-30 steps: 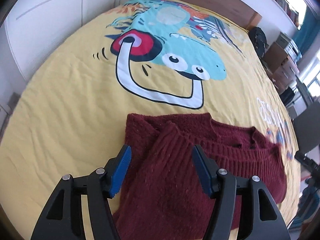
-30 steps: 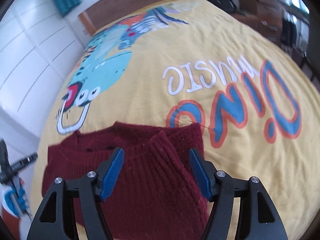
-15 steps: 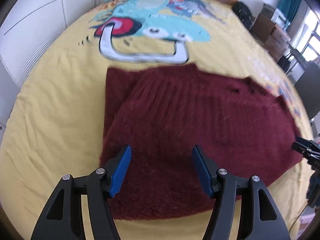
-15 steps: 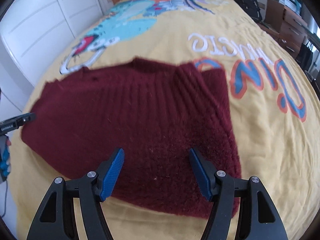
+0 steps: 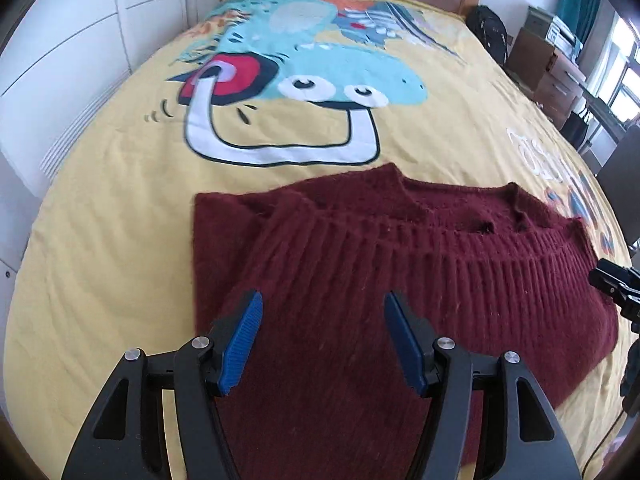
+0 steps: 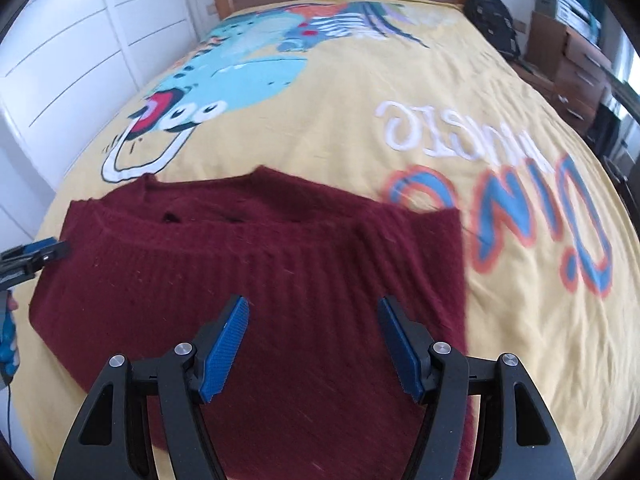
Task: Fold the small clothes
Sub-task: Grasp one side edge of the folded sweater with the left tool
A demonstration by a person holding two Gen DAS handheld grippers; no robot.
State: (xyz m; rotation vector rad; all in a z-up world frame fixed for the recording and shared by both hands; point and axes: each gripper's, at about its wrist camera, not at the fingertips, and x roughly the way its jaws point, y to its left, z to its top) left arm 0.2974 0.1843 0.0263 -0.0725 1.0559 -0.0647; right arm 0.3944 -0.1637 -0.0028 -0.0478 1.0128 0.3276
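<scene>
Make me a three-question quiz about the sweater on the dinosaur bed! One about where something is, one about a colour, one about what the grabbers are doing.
1. Where does the sweater lie?
A. on the yellow bedspread
B. on the floor
C. on a chair

2. What colour is the sweater?
A. green
B. dark red
C. white

3. How do the left gripper and right gripper stand?
A. both pinching the sweater
B. one pinching a sock
C. both open, with nothing gripped

Answers:
1 A, yellow cloth shows on every side of it.
2 B, the knit is maroon in both views.
3 C, the blue pads stand apart, with no fabric pinched between them.
</scene>
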